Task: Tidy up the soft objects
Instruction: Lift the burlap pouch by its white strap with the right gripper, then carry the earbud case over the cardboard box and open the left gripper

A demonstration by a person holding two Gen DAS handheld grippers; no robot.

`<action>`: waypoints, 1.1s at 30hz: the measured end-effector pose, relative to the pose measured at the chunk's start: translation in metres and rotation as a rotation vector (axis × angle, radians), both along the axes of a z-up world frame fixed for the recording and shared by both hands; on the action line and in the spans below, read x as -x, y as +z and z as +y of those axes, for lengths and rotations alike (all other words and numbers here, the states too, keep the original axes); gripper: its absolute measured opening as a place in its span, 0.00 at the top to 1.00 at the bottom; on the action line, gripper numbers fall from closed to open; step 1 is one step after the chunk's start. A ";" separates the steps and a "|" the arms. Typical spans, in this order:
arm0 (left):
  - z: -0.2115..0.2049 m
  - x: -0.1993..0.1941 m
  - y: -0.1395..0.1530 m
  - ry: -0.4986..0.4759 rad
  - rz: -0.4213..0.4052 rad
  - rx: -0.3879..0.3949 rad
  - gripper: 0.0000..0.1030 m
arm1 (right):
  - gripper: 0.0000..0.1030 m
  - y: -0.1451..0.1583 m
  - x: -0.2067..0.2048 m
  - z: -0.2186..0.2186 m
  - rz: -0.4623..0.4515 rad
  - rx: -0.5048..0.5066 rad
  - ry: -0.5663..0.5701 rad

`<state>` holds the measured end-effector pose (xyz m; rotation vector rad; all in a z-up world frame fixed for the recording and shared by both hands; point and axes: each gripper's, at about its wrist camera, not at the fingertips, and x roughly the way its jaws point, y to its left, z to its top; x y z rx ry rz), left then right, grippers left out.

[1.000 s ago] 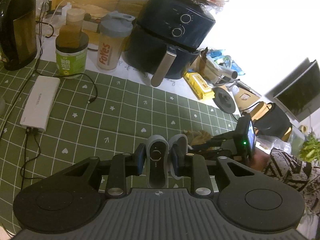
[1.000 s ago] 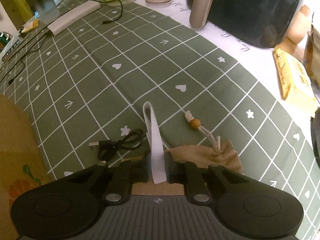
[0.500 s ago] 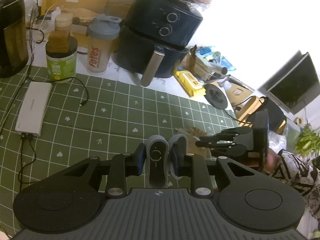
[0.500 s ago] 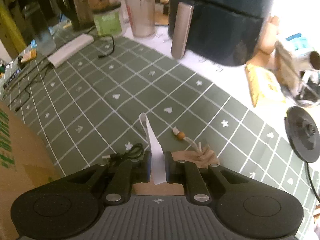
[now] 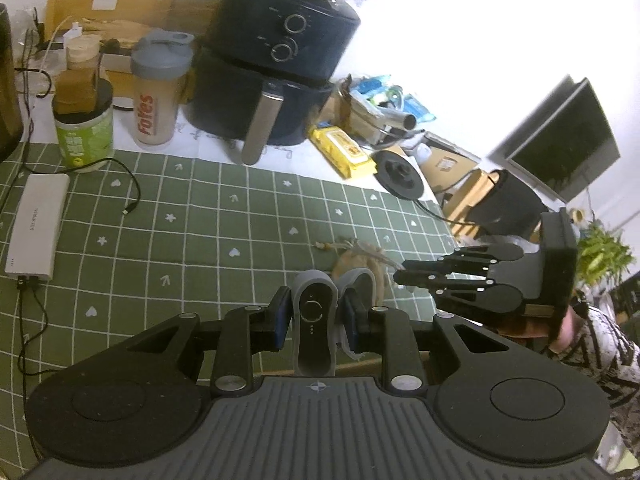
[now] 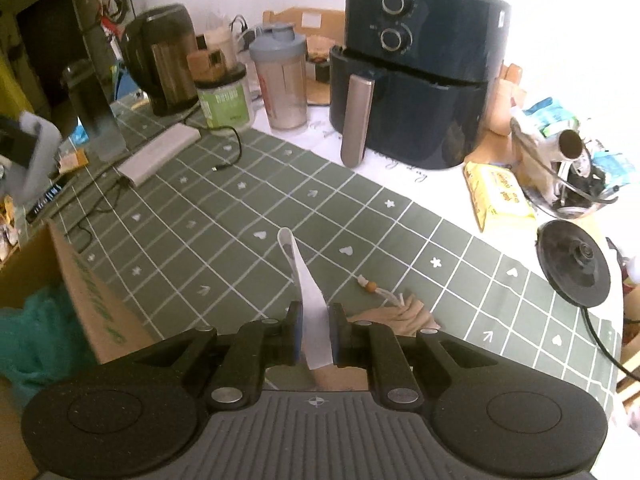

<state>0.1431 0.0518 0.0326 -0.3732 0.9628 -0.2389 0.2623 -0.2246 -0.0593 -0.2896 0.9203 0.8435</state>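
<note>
Two grippers, one burlap pouch (image 6: 404,314), one cardboard box (image 6: 96,312). Left gripper (image 5: 315,312) pinches a grey device with strap (image 5: 314,320). Right gripper (image 6: 316,330) pinches a white strip (image 6: 310,304), probably a band. Pouch lies on the green mat (image 6: 240,216), just right of the right gripper's fingers

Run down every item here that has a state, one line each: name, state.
left gripper: shut on a grey device with a strap
right gripper: shut on a white strap
drawstring pouch: lying on the mat, cord loose
shaker bottle: upright, lid on
air fryer: drawer pushed in
power bank: flat, cable plugged in
cardboard box: open, teal fabric inside
</note>
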 end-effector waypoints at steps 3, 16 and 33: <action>-0.005 0.002 -0.002 -0.021 0.005 0.002 0.74 | 0.84 0.010 0.012 -0.004 -0.003 -0.019 -0.022; -0.031 0.009 -0.018 -0.133 0.051 0.016 0.74 | 0.84 0.036 0.055 -0.024 0.010 -0.084 -0.126; -0.066 0.022 -0.020 -0.248 0.034 -0.070 0.52 | 0.84 0.054 0.099 -0.046 0.010 -0.124 -0.221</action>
